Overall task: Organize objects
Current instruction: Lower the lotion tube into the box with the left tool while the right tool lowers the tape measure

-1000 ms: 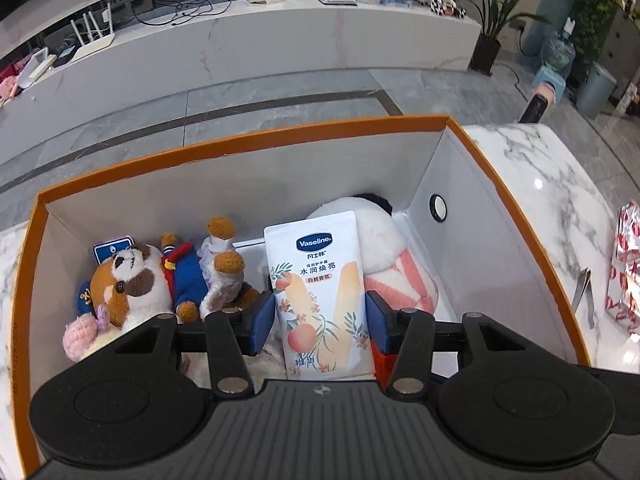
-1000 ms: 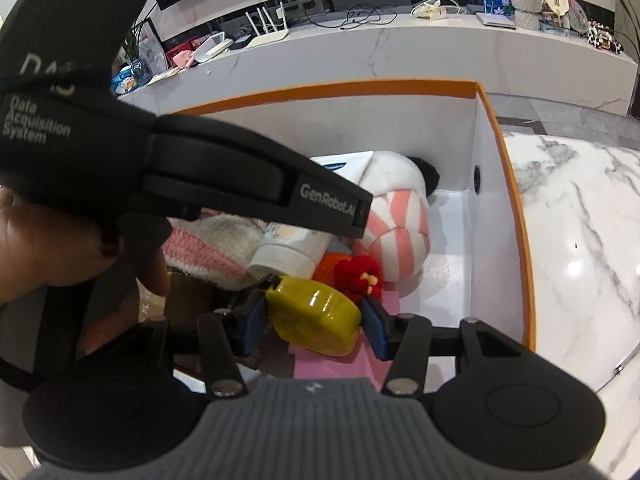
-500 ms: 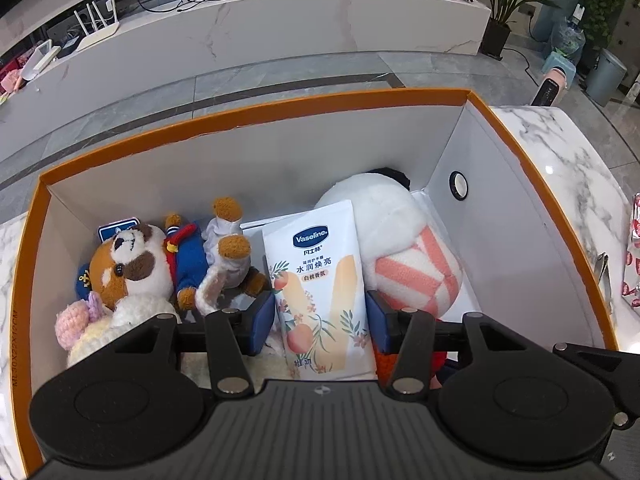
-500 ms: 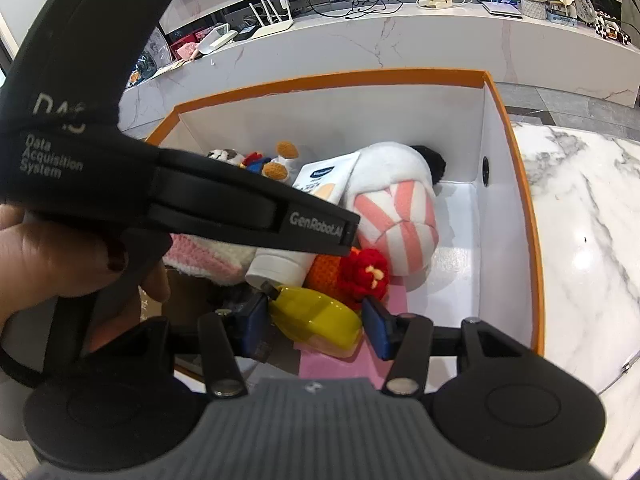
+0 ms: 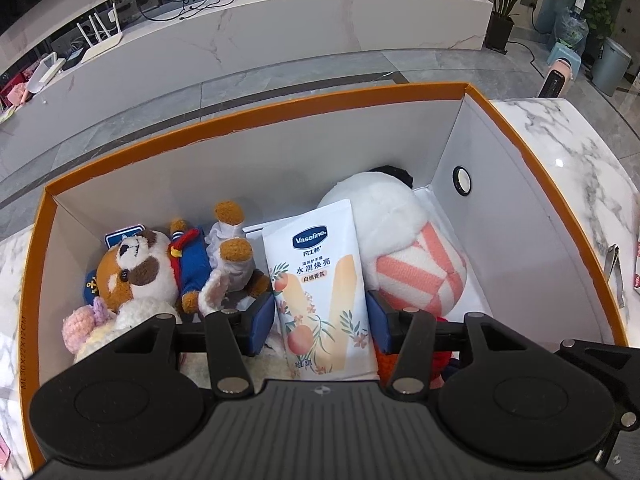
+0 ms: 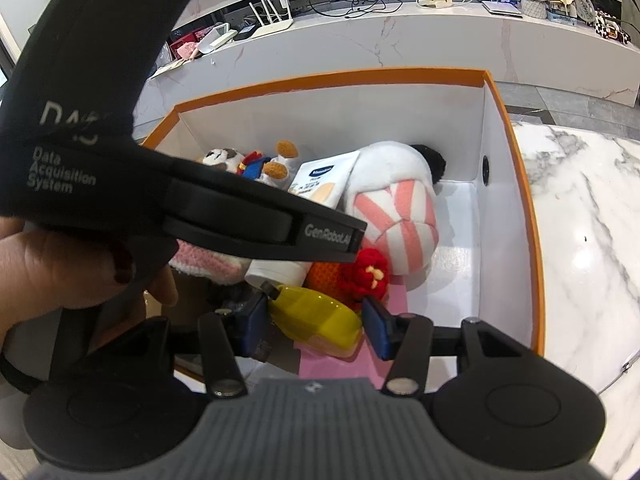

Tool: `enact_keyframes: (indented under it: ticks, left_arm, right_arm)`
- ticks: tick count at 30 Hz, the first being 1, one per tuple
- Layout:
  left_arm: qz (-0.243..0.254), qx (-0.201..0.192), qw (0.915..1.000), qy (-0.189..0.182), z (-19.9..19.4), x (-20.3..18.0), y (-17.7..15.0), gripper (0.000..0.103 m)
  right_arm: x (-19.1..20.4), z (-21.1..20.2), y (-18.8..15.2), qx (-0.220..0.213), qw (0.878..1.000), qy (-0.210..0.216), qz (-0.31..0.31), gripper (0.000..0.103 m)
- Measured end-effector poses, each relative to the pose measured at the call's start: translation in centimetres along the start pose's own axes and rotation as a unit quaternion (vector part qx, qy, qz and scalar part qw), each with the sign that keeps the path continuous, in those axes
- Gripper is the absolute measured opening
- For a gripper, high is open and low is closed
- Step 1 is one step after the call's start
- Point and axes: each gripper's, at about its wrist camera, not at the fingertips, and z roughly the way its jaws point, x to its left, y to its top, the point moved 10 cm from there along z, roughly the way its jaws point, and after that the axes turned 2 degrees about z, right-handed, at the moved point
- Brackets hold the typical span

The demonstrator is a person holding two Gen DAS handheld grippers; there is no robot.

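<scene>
An orange-rimmed white box (image 5: 256, 120) holds several soft toys. A white Vaseline tube (image 5: 320, 264) leans on them, between a bear in a blue sailor suit (image 5: 160, 268) and a white plush with pink stripes (image 5: 420, 276). My left gripper (image 5: 320, 320) has the tube's lower part between its blue pads; its jaws are opening, and the pads still touch the tube's sides. My right gripper (image 6: 316, 322) is shut on a glossy yellow oval object (image 6: 316, 316), held low over a pink sheet (image 6: 340, 364) at the box's near side (image 6: 516, 160).
A red and orange knitted toy (image 6: 368, 270) lies by the striped plush. The left gripper's black housing (image 6: 180, 208) and a hand (image 6: 60, 272) fill the left of the right wrist view. Marble tabletop (image 6: 592, 240) lies right of the box, with metal tongs (image 5: 614, 268) on it.
The left wrist view has tipped slightly, so more of the box floor shows; the tube stays between the pads. The yellow object has settled flatter between the right pads.
</scene>
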Motion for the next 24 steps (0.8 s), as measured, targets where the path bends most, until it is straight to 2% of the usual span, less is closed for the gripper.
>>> enact_keyframes:
  ticks: [2,6,24]
  left_arm:
    - [0.003,0.0,1.0,0.008,0.03,0.06,0.04,0.064]
    - [0.005,0.001,1.0,0.008,0.11,0.04,0.02,0.065]
    - [0.037,-0.005,0.9991,0.02,-0.52,-0.5,-0.31,0.068]
  right_arm:
    - [0.02,-0.06,-0.06,0.0,1.0,-0.001,0.0,0.055]
    - [0.17,-0.1,-0.16,-0.001,1.0,0.0,0.001,0.063]
    - [0.4,-0.72,-0.27,-0.004,1.0,-0.003,-0.009,0.07]
